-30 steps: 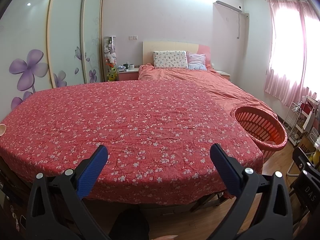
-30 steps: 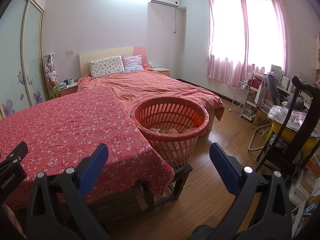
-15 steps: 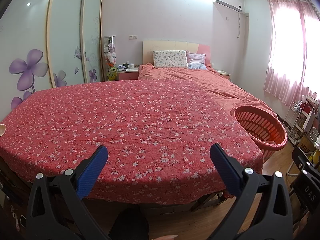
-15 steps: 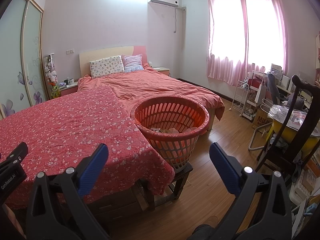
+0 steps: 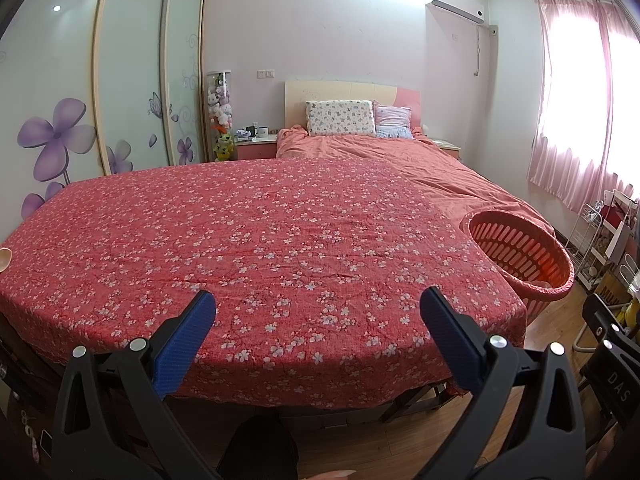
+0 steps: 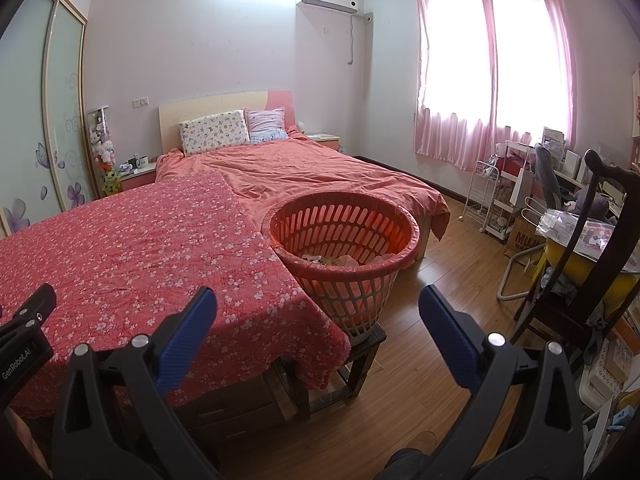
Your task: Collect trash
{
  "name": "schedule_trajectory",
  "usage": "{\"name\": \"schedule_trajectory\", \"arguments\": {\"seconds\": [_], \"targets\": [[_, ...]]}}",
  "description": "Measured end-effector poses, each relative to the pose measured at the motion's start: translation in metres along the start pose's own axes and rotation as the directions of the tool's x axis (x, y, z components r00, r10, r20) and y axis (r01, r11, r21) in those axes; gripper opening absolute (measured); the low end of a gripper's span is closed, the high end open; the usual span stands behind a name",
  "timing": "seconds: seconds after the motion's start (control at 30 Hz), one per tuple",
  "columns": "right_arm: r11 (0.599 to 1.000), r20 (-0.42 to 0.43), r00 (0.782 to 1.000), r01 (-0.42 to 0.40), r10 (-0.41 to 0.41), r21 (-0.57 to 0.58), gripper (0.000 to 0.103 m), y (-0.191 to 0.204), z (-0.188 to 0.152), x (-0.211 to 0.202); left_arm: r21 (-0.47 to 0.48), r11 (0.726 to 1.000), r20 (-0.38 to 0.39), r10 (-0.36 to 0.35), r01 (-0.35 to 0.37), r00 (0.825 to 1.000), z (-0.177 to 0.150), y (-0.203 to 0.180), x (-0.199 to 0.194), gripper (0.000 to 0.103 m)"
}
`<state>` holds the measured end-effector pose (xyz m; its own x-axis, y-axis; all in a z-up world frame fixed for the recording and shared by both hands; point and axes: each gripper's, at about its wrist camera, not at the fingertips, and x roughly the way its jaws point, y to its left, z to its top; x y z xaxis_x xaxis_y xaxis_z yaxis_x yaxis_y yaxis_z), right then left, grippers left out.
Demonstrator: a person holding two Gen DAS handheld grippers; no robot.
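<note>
Left claw gapes wide over the red flower-print cloth-covered surface. Right claw wide, holding nothing. Orange slotted plastic basket holds crumpled paper scraps.

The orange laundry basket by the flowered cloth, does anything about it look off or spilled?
Nothing is spilled. The orange basket stands upright on a small dark stool at the corner of the flowered cloth, with paper scraps inside. The only oddity is its raised perch. Both grippers, left and right, are open and empty.
</note>
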<state>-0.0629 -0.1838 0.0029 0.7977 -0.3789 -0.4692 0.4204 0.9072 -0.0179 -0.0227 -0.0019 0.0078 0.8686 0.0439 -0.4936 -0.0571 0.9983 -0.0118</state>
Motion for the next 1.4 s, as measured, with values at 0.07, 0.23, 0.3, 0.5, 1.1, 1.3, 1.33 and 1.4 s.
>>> {"name": "schedule_trajectory", "arguments": {"seconds": [0.07,0.23,0.3,0.5,1.1,1.3,1.33,1.4], "targets": [[1.0,-0.001,1.0,0.0,0.0,0.0,0.099,-0.0006,0.0006,0.0001,0.0,1.0,0.0,0.001,-0.001,1.0,0.0001,-0.0001,0.0001,0.101],[1.0,-0.001,1.0,0.0,0.0,0.0,0.099,0.0016,-0.0024,0.001,0.002,1.0,-0.001,0.001,-0.001,1.0,-0.002,0.0,0.0,0.101],[1.0,-0.001,1.0,0.0,0.0,0.0,0.099,0.0012,-0.002,0.001,0.002,1.0,-0.002,0.001,-0.001,1.0,-0.0018,0.0001,0.0,0.101],[1.0,-0.002,1.0,-0.001,0.001,0.001,0.099,0.002,-0.0022,0.0008,0.003,1.0,-0.002,0.001,-0.001,1.0,-0.0016,0.0004,0.0003,0.101],[1.0,-0.003,1.0,-0.001,0.001,0.002,0.099,0.0,0.0002,0.0008,0.003,1.0,-0.005,0.0,0.0,1.0,-0.0017,0.0,0.0007,0.101],[1.0,-0.002,1.0,-0.001,0.001,0.002,0.099,0.0005,0.0,0.0009,0.004,1.0,-0.004,0.003,-0.003,1.0,-0.0016,-0.0006,0.0005,0.101],[1.0,-0.003,1.0,-0.002,0.002,0.002,0.099,-0.0002,0.0006,0.0008,0.005,1.0,-0.004,0.005,-0.005,1.0,-0.0022,-0.0006,-0.0001,0.101],[1.0,-0.004,1.0,-0.002,0.002,0.002,0.099,-0.0005,0.0009,0.0007,0.007,1.0,-0.003,0.004,-0.004,1.0,-0.002,0.0,0.0006,0.101]]}}
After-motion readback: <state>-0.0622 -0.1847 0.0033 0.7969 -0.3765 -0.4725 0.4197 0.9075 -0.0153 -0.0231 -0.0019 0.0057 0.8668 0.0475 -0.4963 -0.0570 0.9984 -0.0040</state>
